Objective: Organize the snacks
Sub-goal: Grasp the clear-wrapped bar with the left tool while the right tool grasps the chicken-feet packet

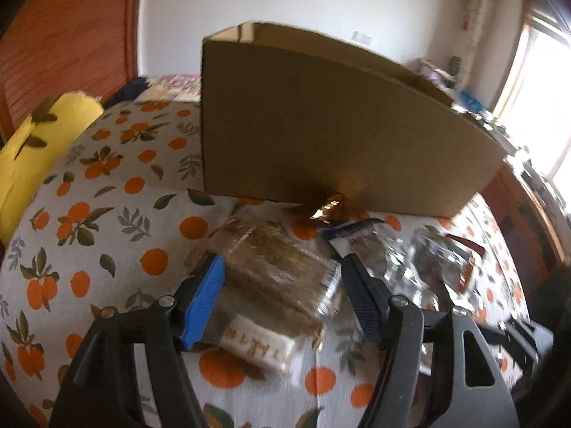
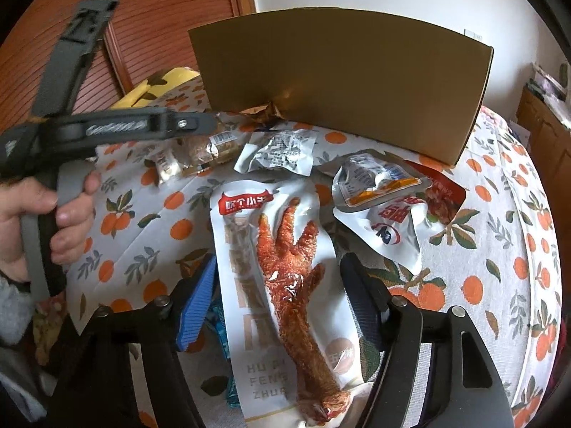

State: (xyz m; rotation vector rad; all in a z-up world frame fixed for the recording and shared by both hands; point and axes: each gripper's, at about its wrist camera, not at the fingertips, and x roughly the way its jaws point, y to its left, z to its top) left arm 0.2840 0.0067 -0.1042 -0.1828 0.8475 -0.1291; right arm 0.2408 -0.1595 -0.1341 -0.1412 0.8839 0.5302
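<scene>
A brown cardboard box [image 1: 339, 125] stands at the back of the table; it also shows in the right wrist view [image 2: 349, 82]. My left gripper [image 1: 282, 271] is open, its jaws on either side of a clear pack of brown cake slices [image 1: 278, 278], not closed on it. The left gripper body [image 2: 117, 125] also shows from the side in the right wrist view, over that pack [image 2: 203, 149]. My right gripper [image 2: 278, 274] is open over a long white chicken-foot packet [image 2: 285, 285], jaws on each side of it.
The table has an orange-print cloth [image 1: 107, 214]. Small silver and white snack packets [image 2: 282, 149], [image 2: 374, 178] and a red packet [image 2: 446, 196] lie in front of the box. A gold wrapper [image 1: 332, 207] lies at the box's foot. A yellow cushion [image 1: 39, 149] lies at left.
</scene>
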